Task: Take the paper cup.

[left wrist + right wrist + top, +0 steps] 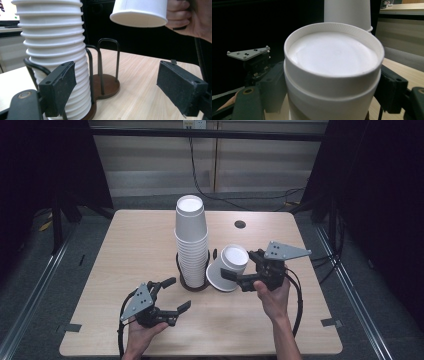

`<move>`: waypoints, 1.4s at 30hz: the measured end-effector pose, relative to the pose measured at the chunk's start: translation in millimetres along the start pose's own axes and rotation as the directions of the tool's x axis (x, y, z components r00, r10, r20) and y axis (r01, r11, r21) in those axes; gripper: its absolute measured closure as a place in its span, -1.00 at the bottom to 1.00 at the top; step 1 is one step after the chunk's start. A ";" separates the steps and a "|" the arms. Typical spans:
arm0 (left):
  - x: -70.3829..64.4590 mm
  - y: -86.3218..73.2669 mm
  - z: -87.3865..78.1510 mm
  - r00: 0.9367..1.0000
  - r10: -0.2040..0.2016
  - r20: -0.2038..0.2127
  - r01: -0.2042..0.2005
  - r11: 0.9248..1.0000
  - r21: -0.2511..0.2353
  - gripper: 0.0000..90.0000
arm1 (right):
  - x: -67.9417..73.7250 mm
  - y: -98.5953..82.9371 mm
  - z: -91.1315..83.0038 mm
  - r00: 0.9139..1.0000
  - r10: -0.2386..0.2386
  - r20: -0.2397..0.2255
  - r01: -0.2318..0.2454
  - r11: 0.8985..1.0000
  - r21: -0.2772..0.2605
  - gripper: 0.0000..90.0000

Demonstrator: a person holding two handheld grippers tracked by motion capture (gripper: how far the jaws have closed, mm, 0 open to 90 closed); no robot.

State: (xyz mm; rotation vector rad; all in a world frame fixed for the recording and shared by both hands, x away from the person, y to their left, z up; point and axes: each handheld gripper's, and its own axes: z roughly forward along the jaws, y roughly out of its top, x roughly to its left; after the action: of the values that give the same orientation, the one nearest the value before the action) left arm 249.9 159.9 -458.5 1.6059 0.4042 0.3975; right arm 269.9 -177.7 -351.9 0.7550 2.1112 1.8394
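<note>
While the right gripper (239, 279) is clenched on a white paper cup (228, 268), bottom up and tilted, held above the tabletop (130, 245) just right of the tall cup stack (191, 240), the left gripper (172, 295) waits released and empty near the stack's foot. In the right gripper view the held piece looks like two nested cups, a seam running below the upper rim. The stack stands in one ring of a dark wire holder (106, 82); the neighbouring ring is free. To do this well, level the cup, centre it over its target, lower slowly, and steady the stack with the free gripper. No brand, label or writing is legible anywhere
</note>
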 end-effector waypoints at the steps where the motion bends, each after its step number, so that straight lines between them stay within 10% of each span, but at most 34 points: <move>1: -1.0 0.9 0.5 1.000 -0.005 0.003 0.005 1.000 -0.007 -0.66 | 0.8 -0.8 -0.1 1.000 0.003 -0.004 -0.003 1.000 0.001 -0.50; 42: -20.7 -2.1 24.1 0.990 0.035 0.135 -0.039 0.999 0.027 -0.66 | 17.2 -68.7 36.2 0.993 0.074 -0.092 -0.068 0.996 0.060 -0.50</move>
State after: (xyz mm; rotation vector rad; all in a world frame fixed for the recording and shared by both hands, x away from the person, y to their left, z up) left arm 243.5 129.0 -462.6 1.6602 0.2787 0.3107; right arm 258.4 -143.0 -422.5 0.7807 2.2312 1.8938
